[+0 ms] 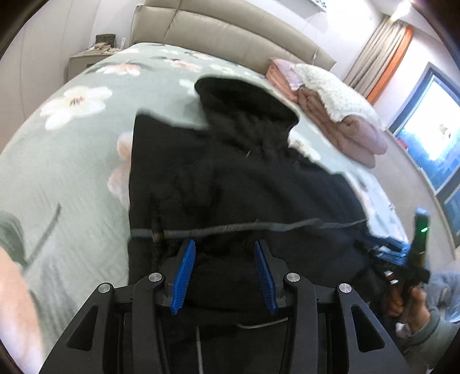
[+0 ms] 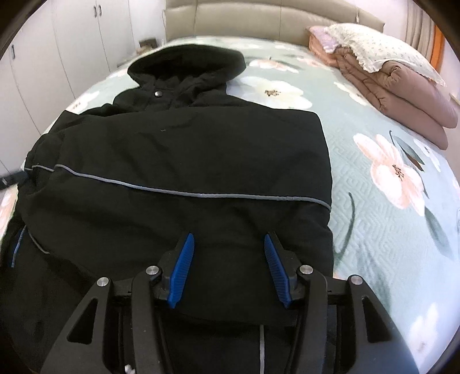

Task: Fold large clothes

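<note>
Black hooded padded jacket (image 2: 178,149) with grey piping flat on green floral quilted bedspread (image 2: 373,230), hood toward headboard. Left gripper (image 1: 224,253) fingers spread, holding nothing, over lower jacket. Right gripper (image 2: 229,247) likewise spread, ungripped, above hem.

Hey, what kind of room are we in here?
Almost certainly a bedroom. A black hooded jacket lies on a bed with a floral quilted bedspread and a padded headboard. A folded comforter is stacked near the head, and white wardrobe doors line one wall.
</note>
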Tool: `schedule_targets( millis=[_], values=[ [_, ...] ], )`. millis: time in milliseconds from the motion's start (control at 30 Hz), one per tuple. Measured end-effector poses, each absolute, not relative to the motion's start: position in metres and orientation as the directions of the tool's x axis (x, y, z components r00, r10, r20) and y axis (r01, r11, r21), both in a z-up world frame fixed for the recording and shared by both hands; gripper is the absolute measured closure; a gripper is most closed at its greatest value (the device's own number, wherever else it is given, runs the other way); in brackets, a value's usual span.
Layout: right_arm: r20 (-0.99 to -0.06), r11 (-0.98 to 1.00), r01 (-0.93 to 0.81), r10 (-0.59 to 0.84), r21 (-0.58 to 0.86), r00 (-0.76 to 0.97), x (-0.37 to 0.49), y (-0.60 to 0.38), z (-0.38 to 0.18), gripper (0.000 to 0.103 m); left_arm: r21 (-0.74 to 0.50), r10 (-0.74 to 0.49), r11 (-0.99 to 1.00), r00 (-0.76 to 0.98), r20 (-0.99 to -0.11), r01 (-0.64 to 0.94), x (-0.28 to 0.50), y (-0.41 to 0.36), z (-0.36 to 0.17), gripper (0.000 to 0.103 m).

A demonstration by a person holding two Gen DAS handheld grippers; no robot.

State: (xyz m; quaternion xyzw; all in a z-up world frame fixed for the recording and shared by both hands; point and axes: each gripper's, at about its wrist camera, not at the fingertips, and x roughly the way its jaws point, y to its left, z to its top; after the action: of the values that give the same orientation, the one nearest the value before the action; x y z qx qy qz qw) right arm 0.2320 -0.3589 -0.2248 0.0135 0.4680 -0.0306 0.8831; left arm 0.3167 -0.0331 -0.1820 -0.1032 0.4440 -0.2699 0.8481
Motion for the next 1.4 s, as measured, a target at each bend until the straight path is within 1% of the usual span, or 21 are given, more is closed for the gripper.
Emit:
schedule_targets(
  millis=[67,167,233,333,400,500,633,667,767,833,867,900,933,1000,1100,1167,1233,1267,1300,1333,1400],
  values=[
    [-0.839,0.998,0.052,-0.003,0.03,0.545,0.239,-0.36,-0.201,0.048,-0.421,-0.583,0.81,0.477,-0.658,0.408,0.326,-0.029,-0.138,0.059],
    [-0.826,0.999,0.045,-0.026,0.0,0.564,0.257,-0.364,-0.151,0.048,-0.352,-0.557,0.824,0.521,-0.647,0.444,0.355,-0.038,-0.083,0.059],
    [-0.809,0.998,0.051,-0.05,-0.025,0.586,0.279,-0.368,-0.122,0.048,-0.339,-0.538,0.838,0.536,-0.651,0.428,0.386,-0.044,-0.063,0.054],
    [-0.788,0.997,0.078,-0.065,-0.022,0.612,0.327,-0.378,-0.093,0.048,-0.391,-0.536,0.843,0.535,-0.653,0.368,0.446,-0.052,-0.056,0.051],
    [-0.784,0.993,0.118,-0.063,0.013,0.617,0.367,-0.388,-0.088,0.048,-0.401,-0.51,0.86,0.512,-0.692,0.314,0.493,-0.061,-0.067,0.051],
    [-0.805,0.98,0.169,-0.015,0.107,0.594,0.429,-0.402,-0.101,0.048,-0.381,-0.455,0.89,0.462,-0.761,0.25,0.556,-0.08,-0.095,0.051],
    [-0.833,0.956,0.173,0.109,0.238,0.542,0.519,-0.414,-0.142,0.048,-0.411,-0.474,0.879,0.368,-0.8,0.241,0.619,-0.103,-0.145,0.051],
    [-0.837,0.956,0.162,0.124,0.245,0.534,0.535,-0.413,-0.151,0.048,-0.419,-0.485,0.873,0.356,-0.799,0.247,0.626,-0.11,-0.154,0.051],
    [-0.861,0.968,0.179,0.065,0.178,0.505,0.57,-0.411,-0.174,0.048,-0.435,-0.494,0.867,0.309,-0.813,0.243,0.657,-0.13,-0.191,0.051],
    [-0.868,0.969,0.178,0.062,0.17,0.493,0.579,-0.407,-0.189,0.049,-0.424,-0.478,0.877,0.302,-0.825,0.227,0.67,-0.137,-0.212,0.051],
    [-0.875,0.974,0.169,0.055,0.154,0.482,0.587,-0.403,-0.196,0.056,-0.418,-0.469,0.882,0.308,-0.828,0.217,0.679,-0.141,-0.223,0.062],
    [-0.879,0.98,0.164,0.022,0.114,0.476,0.591,-0.4,-0.2,0.085,-0.415,-0.46,0.887,0.326,-0.826,0.201,0.684,-0.14,-0.23,0.081],
    [-0.879,0.985,0.165,-0.043,0.041,0.474,0.593,-0.398,-0.201,0.095,-0.421,-0.455,0.89,0.33,-0.827,0.173,0.69,-0.136,-0.235,0.095],
    [-0.846,0.985,0.151,-0.013,0.081,0.534,0.581,-0.409,-0.189,0.096,-0.552,-0.563,0.822,0.358,-0.745,0.142,0.686,-0.113,-0.227,0.095],
    [-0.8,0.971,0.144,0.07,0.193,0.596,0.554,-0.431,-0.178,0.096,-0.578,-0.593,0.799,0.373,-0.714,0.164,0.669,-0.094,-0.217,0.095],
    [-0.834,0.964,0.161,0.092,0.212,0.545,0.555,-0.436,-0.201,0.097,-0.579,-0.588,0.805,0.307,-0.748,0.131,0.674,-0.092,-0.242,0.093],
    [-0.879,0.966,0.179,0.081,0.184,0.469,0.564,-0.434,-0.231,0.097,-0.561,-0.569,0.822,0.194,-0.799,0.1,0.682,-0.097,-0.279,0.091],
    [-0.898,0.964,0.18,0.101,0.194,0.429,0.568,-0.432,-0.247,0.097,-0.595,-0.598,0.8,0.187,-0.779,0.079,0.681,-0.094,-0.287,0.091],
    [-0.903,0.961,0.179,0.12,0.209,0.412,0.569,-0.432,-0.253,0.096,-0.623,-0.624,0.779,0.201,-0.755,0.078,0.679,-0.089,-0.282,0.09],
    [-0.901,0.96,0.178,0.125,0.215,0.416,0.567,-0.432,-0.25,0.093,-0.63,-0.635,0.77,0.208,-0.744,0.096,0.676,-0.086,-0.274,0.087],
    [-0.889,0.962,0.169,0.118,0.213,0.443,0.559,-0.435,-0.234,0.089,-0.582,-0.61,0.793,0.262,-0.748,0.182,0.663,-0.079,-0.251,0.082]
  ],
)
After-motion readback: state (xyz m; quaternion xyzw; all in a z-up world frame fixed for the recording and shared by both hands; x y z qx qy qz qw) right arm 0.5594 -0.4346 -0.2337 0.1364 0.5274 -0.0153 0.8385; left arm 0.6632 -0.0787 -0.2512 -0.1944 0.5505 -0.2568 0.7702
